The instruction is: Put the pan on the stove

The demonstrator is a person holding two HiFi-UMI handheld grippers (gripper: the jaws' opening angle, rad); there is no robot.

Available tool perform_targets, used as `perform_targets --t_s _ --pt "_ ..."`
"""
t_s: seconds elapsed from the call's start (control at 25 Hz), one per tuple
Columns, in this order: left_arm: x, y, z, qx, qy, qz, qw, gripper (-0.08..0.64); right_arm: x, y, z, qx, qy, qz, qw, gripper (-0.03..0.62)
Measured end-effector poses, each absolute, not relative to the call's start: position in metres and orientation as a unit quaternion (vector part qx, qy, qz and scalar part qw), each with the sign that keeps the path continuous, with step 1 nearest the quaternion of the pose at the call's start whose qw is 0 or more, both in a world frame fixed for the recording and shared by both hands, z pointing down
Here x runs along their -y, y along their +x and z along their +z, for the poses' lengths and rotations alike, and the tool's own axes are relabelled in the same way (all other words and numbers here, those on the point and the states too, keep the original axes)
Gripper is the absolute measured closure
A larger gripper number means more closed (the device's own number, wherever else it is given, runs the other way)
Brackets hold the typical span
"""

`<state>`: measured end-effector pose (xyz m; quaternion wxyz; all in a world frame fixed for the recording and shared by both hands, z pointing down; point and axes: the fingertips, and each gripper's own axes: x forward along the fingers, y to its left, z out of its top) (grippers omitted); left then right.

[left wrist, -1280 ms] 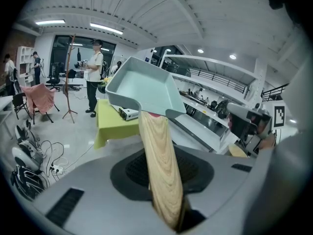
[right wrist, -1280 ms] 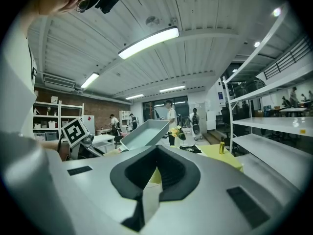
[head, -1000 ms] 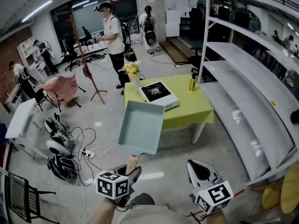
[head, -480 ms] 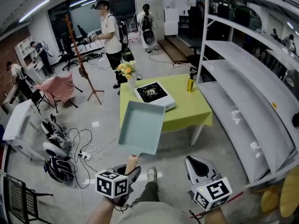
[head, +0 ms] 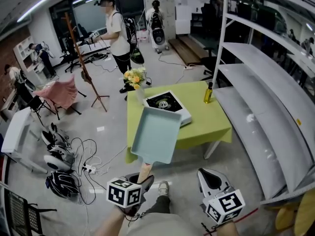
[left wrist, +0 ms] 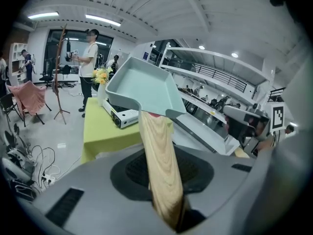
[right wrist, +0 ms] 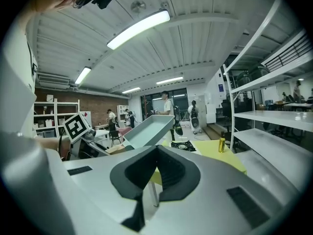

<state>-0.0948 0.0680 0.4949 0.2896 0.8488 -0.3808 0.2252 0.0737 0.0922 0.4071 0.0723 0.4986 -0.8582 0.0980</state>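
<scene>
Shelving [head: 266, 82] fills the right side, with a green table [head: 206, 127] just beside it. Above the table's near edge hangs the pan [head: 156, 134], a pale rectangular one held in the air with its far end tipped upward; it is not on the stove [head: 170, 104], which sits on the table beyond it. The left gripper [head: 140, 181] reaches forward from the person's forearm low in the head view, its jaws clamped on the pan's wooden handle [left wrist: 159, 160], which runs straight out from between them. The right gripper [head: 211, 178] is held level with it, well apart to the right, pointing the same way, with a narrow gap between its jaws and nothing in them. A yellow bottle [head: 208, 93] stands at the table's far right corner.
</scene>
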Motion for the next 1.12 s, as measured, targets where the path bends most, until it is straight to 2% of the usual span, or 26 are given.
perform_targets --t_s 0.88,1.12 --pt "0.205 -0.117 0.527 0.333 0.844 0.281 0.313 0.457 0.186 0.043 0.415 0.836 0.520 0.135 0.108 0.586" --pt "0.247 -0.111 0.540 0.327 0.839 0.288 0.326 0.457 0.233 0.052 0.422 0.832 0.523 0.160 0.089 0.586"
